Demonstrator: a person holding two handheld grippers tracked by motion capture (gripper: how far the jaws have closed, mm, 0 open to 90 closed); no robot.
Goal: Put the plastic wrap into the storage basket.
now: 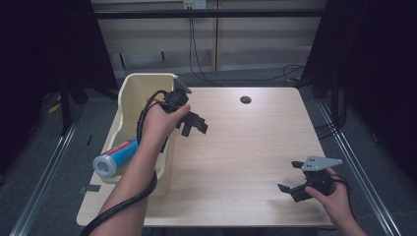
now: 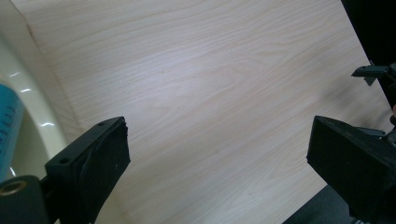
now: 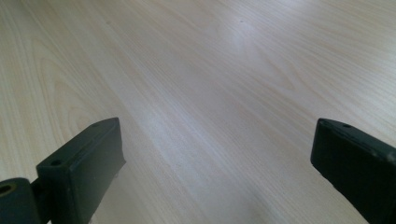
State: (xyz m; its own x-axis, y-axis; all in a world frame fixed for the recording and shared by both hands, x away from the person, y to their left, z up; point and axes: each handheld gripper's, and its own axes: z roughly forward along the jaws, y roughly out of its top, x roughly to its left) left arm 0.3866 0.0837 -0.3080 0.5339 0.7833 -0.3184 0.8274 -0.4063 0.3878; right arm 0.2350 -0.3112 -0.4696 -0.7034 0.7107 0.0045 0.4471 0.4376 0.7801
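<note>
left gripper point(image 1: 193, 124): jaws spread wide, nothing between them – hangs above the table point(image 1: 246, 147) just beside the bin's right wall.
right gripper point(image 1: 294, 178): jaws also wide apart, empty – low over the near right corner, well away from the bin.
can point(image 1: 116, 157): blue with a red band, on its side in the cream bin point(image 1: 129, 93), silver end poking over the near-left rim.
risk – tip-out: can looks balanced on the rim; bumping the bin wall could roll it off the table edge.
risk – grip: round, smooth body; an off-centre pinch would likely squirt it sideways.
risk – cable: the left cable point(image 1: 118, 206) loops beside the bin and may snag it.
</note>
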